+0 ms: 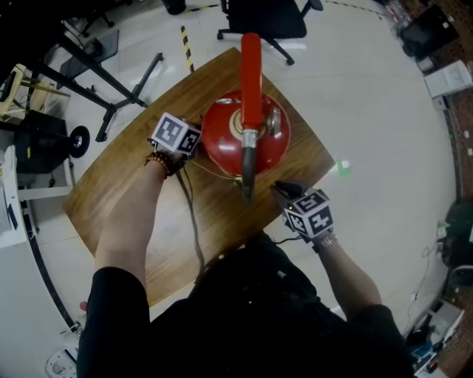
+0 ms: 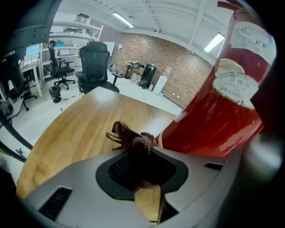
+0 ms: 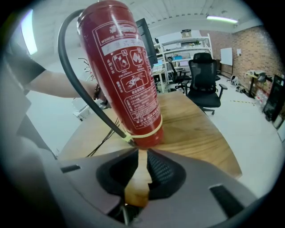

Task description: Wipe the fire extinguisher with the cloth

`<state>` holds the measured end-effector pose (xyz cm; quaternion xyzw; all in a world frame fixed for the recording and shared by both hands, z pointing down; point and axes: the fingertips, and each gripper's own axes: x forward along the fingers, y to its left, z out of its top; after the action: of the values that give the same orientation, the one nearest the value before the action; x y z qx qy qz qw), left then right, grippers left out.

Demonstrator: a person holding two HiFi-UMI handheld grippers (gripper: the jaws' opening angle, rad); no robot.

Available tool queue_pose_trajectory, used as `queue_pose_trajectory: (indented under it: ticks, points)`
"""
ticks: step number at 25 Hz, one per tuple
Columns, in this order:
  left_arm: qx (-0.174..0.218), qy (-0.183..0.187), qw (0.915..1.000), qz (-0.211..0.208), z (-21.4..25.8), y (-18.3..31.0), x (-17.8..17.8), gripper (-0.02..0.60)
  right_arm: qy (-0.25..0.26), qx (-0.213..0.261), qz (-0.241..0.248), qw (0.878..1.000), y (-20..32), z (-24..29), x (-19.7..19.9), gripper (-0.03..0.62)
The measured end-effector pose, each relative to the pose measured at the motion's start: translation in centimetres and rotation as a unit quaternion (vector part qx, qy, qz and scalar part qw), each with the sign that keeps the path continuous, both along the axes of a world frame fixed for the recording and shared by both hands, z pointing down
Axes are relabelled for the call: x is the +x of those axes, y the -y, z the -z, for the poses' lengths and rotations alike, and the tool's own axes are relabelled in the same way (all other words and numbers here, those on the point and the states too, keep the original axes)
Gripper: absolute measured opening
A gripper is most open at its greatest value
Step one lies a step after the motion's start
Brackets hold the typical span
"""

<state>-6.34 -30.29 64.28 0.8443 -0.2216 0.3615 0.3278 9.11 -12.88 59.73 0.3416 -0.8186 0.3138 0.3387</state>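
Note:
A red fire extinguisher stands upright on the wooden table, its black hose tied to the body low down. My left gripper sits at the extinguisher's left side, shut on a bunched brown cloth that pokes out past the pads, just beside the red body. My right gripper hovers at the near right of the extinguisher, shut, nothing held, pointing at the base.
A black cable runs across the table toward me. A black office chair stands beyond the far table corner. A black stand's legs spread on the floor at the left. The table's edge lies close at the right.

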Motion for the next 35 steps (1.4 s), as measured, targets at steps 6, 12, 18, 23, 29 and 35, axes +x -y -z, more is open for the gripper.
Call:
queue_pose_trajectory:
  ticks: [6,12,18,23,29,35]
  points:
    - [0.032,0.017,0.9991,0.023,2.1,-0.3,-2.2,0.081,0.002,0.011,0.005,1.000,-0.6,0.6,-0.8,0.064]
    - [0.067,0.021,0.9972,0.024,5.0,-1.6,-4.0,0.081,0.005,0.026,0.009,1.000,-1.5,1.7,-2.1,0.064]
    - [0.087,0.005,0.9959,0.026,8.3,-3.9,-5.1,0.081,0.014,0.046,0.017,0.999,-2.9,3.4,-3.3,0.066]
    - [0.096,-0.018,0.9952,0.001,11.4,-7.1,-5.4,0.081,0.036,0.084,0.047,0.995,-4.5,6.4,-5.6,0.100]
    - [0.059,-0.060,0.9938,-0.072,14.2,-13.4,-5.0,0.081,0.041,0.158,0.133,0.978,-6.8,10.3,-10.3,0.170]
    - [0.032,-0.091,0.9852,-0.142,16.9,-19.2,-3.8,0.081,0.020,0.238,0.218,0.946,-8.4,13.4,-14.8,0.280]
